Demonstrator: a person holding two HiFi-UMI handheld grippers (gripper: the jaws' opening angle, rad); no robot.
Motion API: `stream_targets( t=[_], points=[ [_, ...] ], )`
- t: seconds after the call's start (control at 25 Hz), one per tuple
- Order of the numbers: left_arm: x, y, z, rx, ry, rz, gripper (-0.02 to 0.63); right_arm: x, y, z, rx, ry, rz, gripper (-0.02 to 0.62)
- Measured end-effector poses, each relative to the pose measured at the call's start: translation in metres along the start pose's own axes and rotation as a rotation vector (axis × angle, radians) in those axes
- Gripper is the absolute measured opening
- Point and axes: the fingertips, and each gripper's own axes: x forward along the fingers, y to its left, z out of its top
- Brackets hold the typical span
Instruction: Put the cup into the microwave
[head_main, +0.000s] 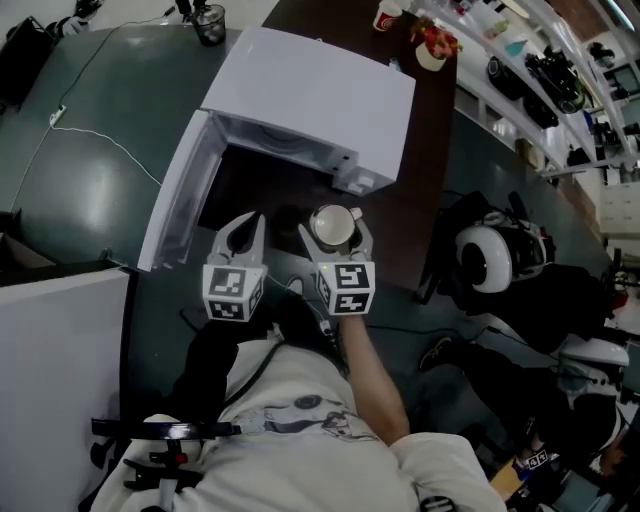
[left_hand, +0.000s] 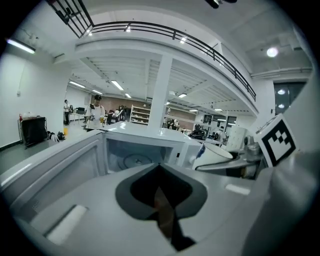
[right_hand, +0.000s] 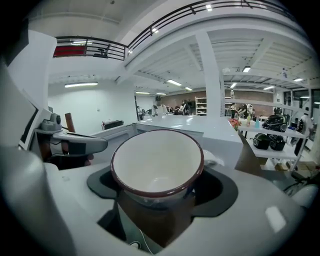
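A white cup with a dark red rim (head_main: 333, 226) sits upright between the jaws of my right gripper (head_main: 336, 242), which is shut on it. The cup hangs over the dark brown table (head_main: 420, 200), just in front of the white microwave (head_main: 310, 100). The microwave's door (head_main: 180, 195) stands open to the left and its cavity (head_main: 262, 150) shows. In the right gripper view the empty cup (right_hand: 157, 167) fills the middle. My left gripper (head_main: 240, 240) is beside it on the left, shut and holding nothing. The left gripper view looks into the cavity (left_hand: 135, 157), with the cup (left_hand: 212, 157) to its right.
A red cup (head_main: 387, 17) and a flower pot (head_main: 432, 45) stand at the table's far end behind the microwave. A white and black headset (head_main: 490, 255) lies right of the table. Shelves (head_main: 540, 70) line the right side. A white panel (head_main: 60, 370) stands at the left.
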Motion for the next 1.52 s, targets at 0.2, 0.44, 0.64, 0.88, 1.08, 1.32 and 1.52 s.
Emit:
stream_targets(
  t=[0.2, 0.44, 0.64, 0.88, 1.08, 1.32, 1.52],
  points=[
    [-0.003, 0.017, -0.003, -0.023, -0.007, 0.03, -0.002, 0.025, 0.021, 0.008, -0.035, 0.003, 0.048, 0.407],
    [-0.003, 0.041, -0.026, -0.057, 0.041, 0.092, -0.002, 0.065, 0.035, 0.006, -0.06, 0.024, 0.102, 0.407],
    [0.006, 0.055, -0.046, -0.087, 0.091, 0.109, -0.002, 0.11, 0.036, -0.003, -0.058, 0.052, 0.132, 0.407],
    [0.007, 0.063, -0.075, -0.114, 0.151, 0.119, -0.002, 0.167, 0.03, -0.01, -0.069, 0.059, 0.155, 0.407],
    [0.008, 0.068, -0.092, -0.144, 0.188, 0.116, -0.002, 0.212, 0.013, 0.004, -0.073, 0.014, 0.127, 0.407],
    [0.002, 0.063, -0.101, -0.161, 0.194, 0.099, -0.002, 0.252, -0.017, 0.023, -0.053, -0.052, 0.028, 0.407],
    [0.0, 0.062, -0.109, -0.171, 0.217, 0.081, -0.002, 0.271, -0.032, 0.034, -0.036, -0.087, -0.029, 0.407]
  ],
)
